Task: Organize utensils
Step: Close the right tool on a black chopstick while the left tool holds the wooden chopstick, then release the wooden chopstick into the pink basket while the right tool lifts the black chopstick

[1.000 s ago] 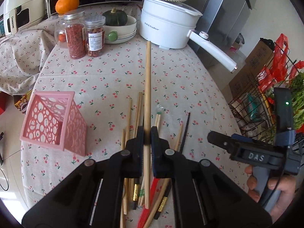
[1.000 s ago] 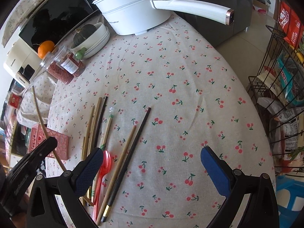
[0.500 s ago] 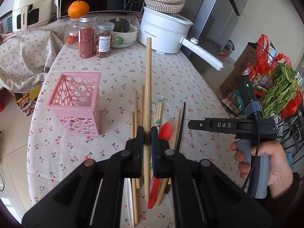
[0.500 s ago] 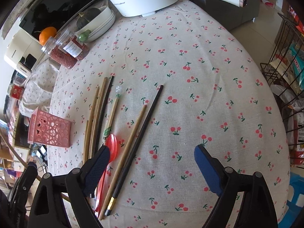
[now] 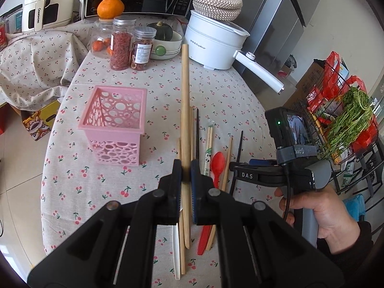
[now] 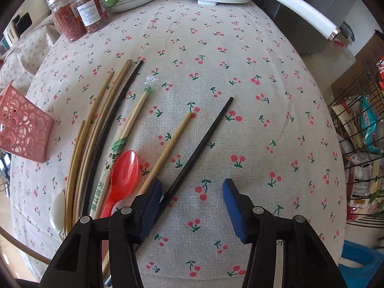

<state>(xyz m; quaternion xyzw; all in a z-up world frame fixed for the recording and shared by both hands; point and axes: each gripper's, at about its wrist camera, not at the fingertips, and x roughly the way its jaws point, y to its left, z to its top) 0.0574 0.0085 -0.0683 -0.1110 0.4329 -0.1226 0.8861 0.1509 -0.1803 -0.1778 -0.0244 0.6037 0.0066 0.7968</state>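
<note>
Cherry-print tablecloth (image 6: 216, 48); long pale wooden chopstick (image 5: 184, 96) between clamped left fingers (image 5: 177, 172).

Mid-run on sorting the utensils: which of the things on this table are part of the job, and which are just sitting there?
Part of the job:
- wooden chopstick in the left gripper
- pink basket
- black chopstick by the right gripper
- red spoon
- loose chopsticks

Just sitting there:
- white pot
- jars
- orange
- squash bowl

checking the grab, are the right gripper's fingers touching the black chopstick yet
Cannot tell. In the right wrist view the black chopstick runs under the left finger of the right gripper, whose fingers have just been closing; the other finger stands clear.
</note>
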